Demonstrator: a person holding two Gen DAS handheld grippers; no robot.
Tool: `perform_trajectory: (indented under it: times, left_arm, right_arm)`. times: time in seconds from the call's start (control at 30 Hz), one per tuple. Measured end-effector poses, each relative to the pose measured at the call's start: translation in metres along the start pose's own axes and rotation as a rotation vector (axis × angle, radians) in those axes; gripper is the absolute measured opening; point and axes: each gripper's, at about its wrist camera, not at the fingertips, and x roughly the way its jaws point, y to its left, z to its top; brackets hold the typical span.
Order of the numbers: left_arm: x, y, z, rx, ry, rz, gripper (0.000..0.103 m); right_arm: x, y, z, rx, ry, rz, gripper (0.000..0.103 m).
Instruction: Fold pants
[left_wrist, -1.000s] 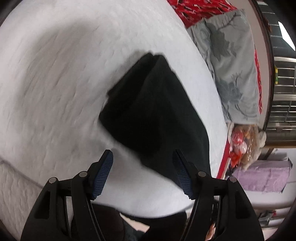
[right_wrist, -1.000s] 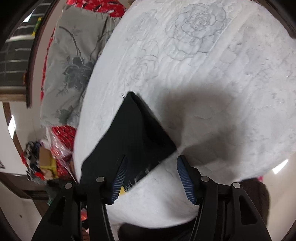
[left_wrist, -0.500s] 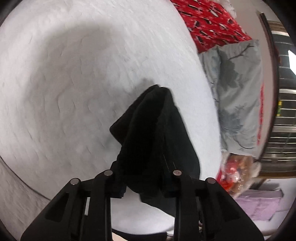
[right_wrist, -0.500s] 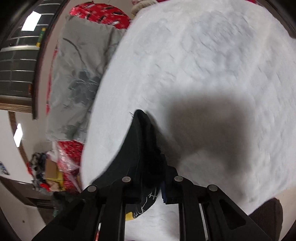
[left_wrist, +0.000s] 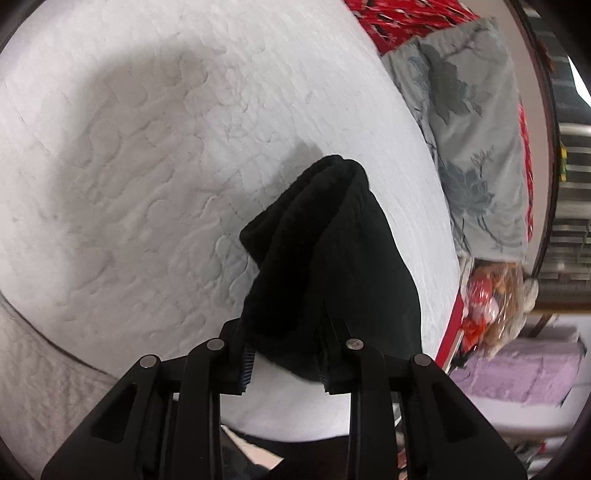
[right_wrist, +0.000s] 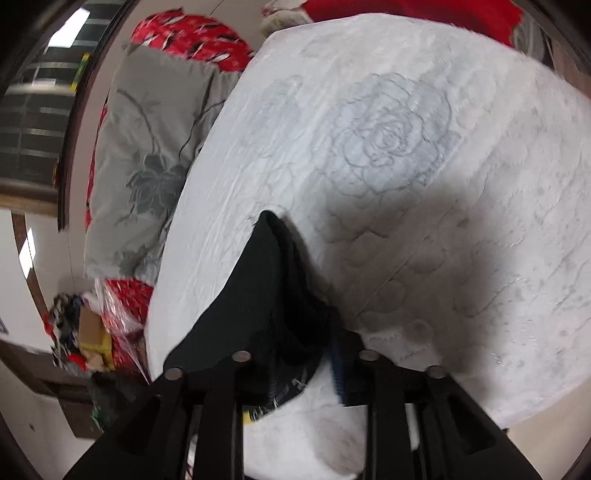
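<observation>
The black pants (left_wrist: 332, 240) lie bunched on the white quilted bed (left_wrist: 147, 184), near its edge. My left gripper (left_wrist: 284, 354) is shut on one end of them, and the cloth rises from the bed into the jaws as a thick fold. In the right wrist view the pants (right_wrist: 266, 295) tent up from the bed (right_wrist: 406, 147) into my right gripper (right_wrist: 304, 369). Its jaws are opening, with the black cloth still between them and against both pads. A printed label shows at the cloth's lower edge.
A grey floral pillow (left_wrist: 476, 147) (right_wrist: 147, 147) and red patterned bedding (left_wrist: 406, 18) (right_wrist: 192, 37) lie along the bed's side. Bags and clutter (left_wrist: 491, 302) (right_wrist: 92, 332) sit on the floor beyond the edge, next to a purple cover (left_wrist: 517, 373).
Both grippers stood open around the pants' edges a second ago. Both have since closed on the cloth and drawn it up into folds; the right jaws now stand a little wider than half a second ago.
</observation>
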Motion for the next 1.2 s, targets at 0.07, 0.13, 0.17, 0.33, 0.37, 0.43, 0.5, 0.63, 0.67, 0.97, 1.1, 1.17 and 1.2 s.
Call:
perform_trajectory:
  times: [0.07, 0.13, 0.17, 0.33, 0.37, 0.43, 0.5, 0.63, 0.67, 0.97, 1.1, 1.17, 1.2]
  left_arm:
    - [-0.011, -0.001, -0.006, 0.052, -0.005, 0.015, 0.027]
    - [-0.023, -0.002, -0.013, 0.087, -0.011, 0.018, 0.027]
    - [-0.030, -0.003, -0.015, 0.096, -0.021, 0.008, 0.027]
    - [-0.055, -0.025, -0.001, 0.136, -0.113, -0.001, 0.030]
    - [-0.054, -0.033, 0.010, 0.139, -0.121, 0.014, 0.041]
    - [-0.046, -0.041, 0.025, 0.140, -0.117, 0.034, 0.050]
    - [-0.031, -0.048, 0.041, 0.139, -0.106, 0.070, 0.050]
    - [0.002, -0.060, 0.061, 0.161, -0.034, 0.124, 0.050]
    - [0.005, -0.060, 0.061, 0.172, -0.017, 0.132, 0.050]
    - [0.033, -0.086, 0.054, 0.398, -0.103, 0.405, 0.033]
    - [0.038, -0.078, 0.055, 0.369, -0.112, 0.420, 0.033]
    - [0.032, -0.074, 0.054, 0.315, -0.122, 0.382, 0.033]
    - [0.027, -0.073, 0.052, 0.295, -0.134, 0.364, 0.033]
  right_arm:
    - [-0.015, 0.005, 0.002, -0.037, -0.019, -0.030, 0.037]
    - [-0.033, 0.006, 0.008, -0.055, -0.061, -0.032, 0.043]
    - [-0.041, 0.007, 0.011, -0.059, -0.081, -0.030, 0.048]
    - [-0.036, 0.024, 0.025, -0.117, -0.074, -0.035, 0.056]
    - [-0.031, 0.027, 0.026, -0.122, -0.070, -0.040, 0.056]
    - [-0.020, 0.032, 0.030, -0.126, -0.064, -0.056, 0.056]
    - [-0.010, 0.035, 0.033, -0.122, -0.059, -0.062, 0.056]
    - [0.002, 0.040, 0.033, -0.126, -0.051, -0.084, 0.056]
    - [0.003, 0.040, 0.033, -0.133, -0.051, -0.092, 0.056]
    - [0.019, 0.050, 0.033, -0.234, -0.034, -0.184, 0.028]
    - [0.019, 0.046, 0.032, -0.222, -0.050, -0.206, 0.018]
    - [0.023, 0.037, 0.034, -0.211, -0.031, -0.217, 0.021]
    - [0.024, 0.034, 0.034, -0.204, -0.020, -0.209, 0.021]
